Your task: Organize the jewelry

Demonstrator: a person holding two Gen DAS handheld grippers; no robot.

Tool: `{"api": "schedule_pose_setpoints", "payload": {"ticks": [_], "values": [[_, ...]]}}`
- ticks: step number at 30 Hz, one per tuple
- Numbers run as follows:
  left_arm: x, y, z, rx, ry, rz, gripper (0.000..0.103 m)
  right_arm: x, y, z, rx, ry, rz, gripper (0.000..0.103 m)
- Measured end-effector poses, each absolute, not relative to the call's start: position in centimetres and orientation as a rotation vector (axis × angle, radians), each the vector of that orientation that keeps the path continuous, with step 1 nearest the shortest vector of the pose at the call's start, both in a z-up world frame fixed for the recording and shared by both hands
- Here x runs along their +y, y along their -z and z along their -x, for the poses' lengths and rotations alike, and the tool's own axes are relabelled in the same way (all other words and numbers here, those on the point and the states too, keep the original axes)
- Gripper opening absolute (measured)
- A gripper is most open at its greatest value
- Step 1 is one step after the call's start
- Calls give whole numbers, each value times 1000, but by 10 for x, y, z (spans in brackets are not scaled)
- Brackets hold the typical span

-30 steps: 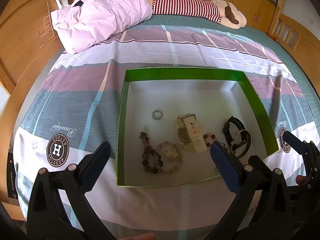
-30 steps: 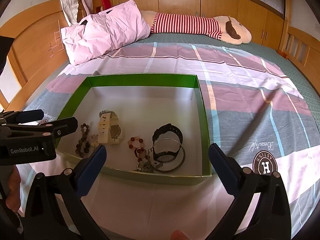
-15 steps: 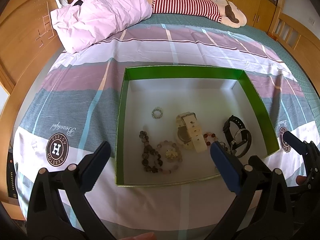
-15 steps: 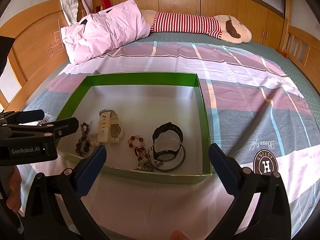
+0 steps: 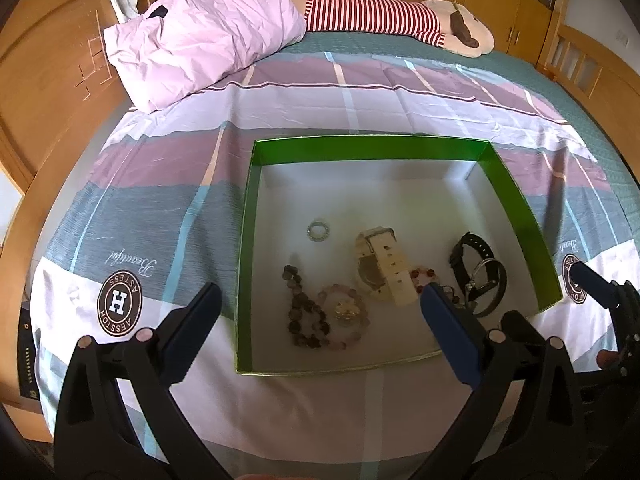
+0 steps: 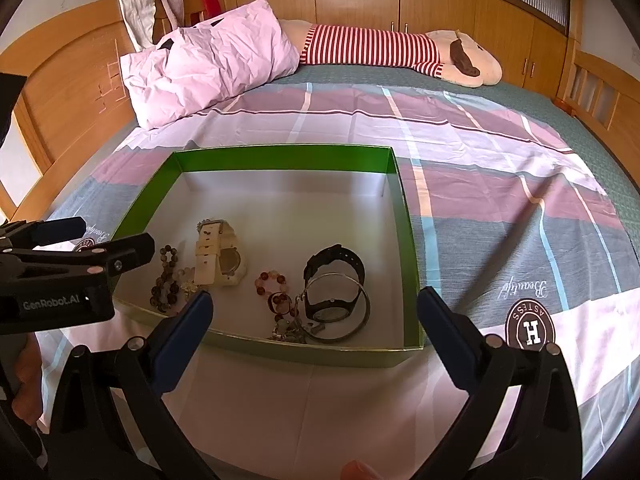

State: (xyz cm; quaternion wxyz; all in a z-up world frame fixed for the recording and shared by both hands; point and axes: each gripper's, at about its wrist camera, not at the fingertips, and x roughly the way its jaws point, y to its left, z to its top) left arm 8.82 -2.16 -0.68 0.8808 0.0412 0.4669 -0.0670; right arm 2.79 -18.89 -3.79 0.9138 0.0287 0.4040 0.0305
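A green box (image 5: 372,147) (image 6: 408,224) with a white floor lies on the bed. In it are a cream watch (image 5: 384,266) (image 6: 218,254), a black watch (image 5: 470,258) (image 6: 334,280), a silver bangle (image 6: 352,320), a small ring (image 5: 318,231), a dark bead bracelet (image 5: 300,308) (image 6: 166,280), a pink bead bracelet (image 5: 346,312) and a red bead bracelet (image 6: 272,286). My left gripper (image 5: 320,300) is open, hovering over the box's near edge. My right gripper (image 6: 314,300) is open above the near right of the box. Neither holds anything.
A pink pillow (image 5: 200,36) (image 6: 208,64) and a striped plush toy (image 5: 384,16) (image 6: 384,50) lie at the far end of the bed. A wooden headboard (image 5: 48,80) runs along the left. The striped bedsheet (image 6: 500,184) surrounds the box.
Both views have drifted slightly; the box sits marginally lower in frame. Both grippers stay open and the jewelry has not moved.
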Motion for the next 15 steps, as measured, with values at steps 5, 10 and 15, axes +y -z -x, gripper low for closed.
{"api": "schedule_pose_setpoints", "payload": {"ticks": [5,10,15], "values": [[-25,4,-85,946,144,-103,101,-191,36,-28,831,-61,-60,102],[-25,8,-89,975,143,-98,101,-192,36,-28,832,-60,-59,102],[-21,9,-91,982,136,-80,101,-192,37,-28,837,-62,-58,102]]}}
